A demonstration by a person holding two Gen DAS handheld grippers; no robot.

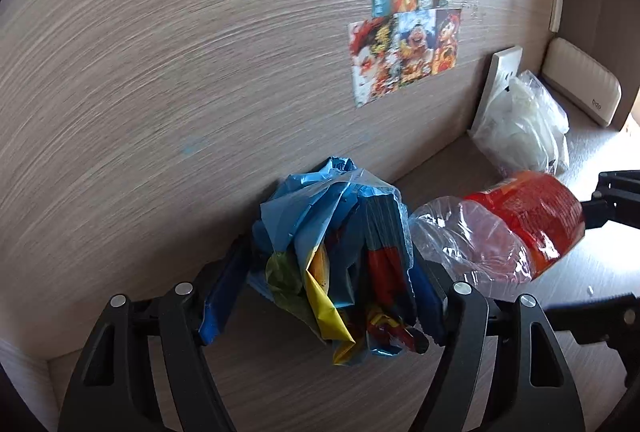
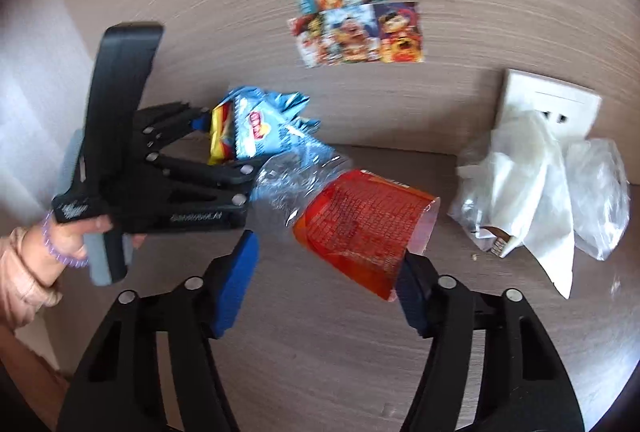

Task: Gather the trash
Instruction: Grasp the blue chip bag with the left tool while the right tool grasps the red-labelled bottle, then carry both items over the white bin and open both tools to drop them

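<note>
Your worktop (image 2: 320,352) lies bare at 6 o'clock; the back wall (image 2: 480,104) closes 12 o'clock, white bags (image 2: 536,192) crowd 3 o'clock, the left claw (image 2: 224,148) blocks 9 o'clock.

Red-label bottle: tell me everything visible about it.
The bottle is crushed clear plastic with a red-orange printed label around one end; the bare end is crumpled and no cap shows. It lies tilted between the right gripper's blue pads; the right pad touches the label edge, while contact on the left is unclear. Its clear end sits beside the blue chip bag in the left gripper.
</note>
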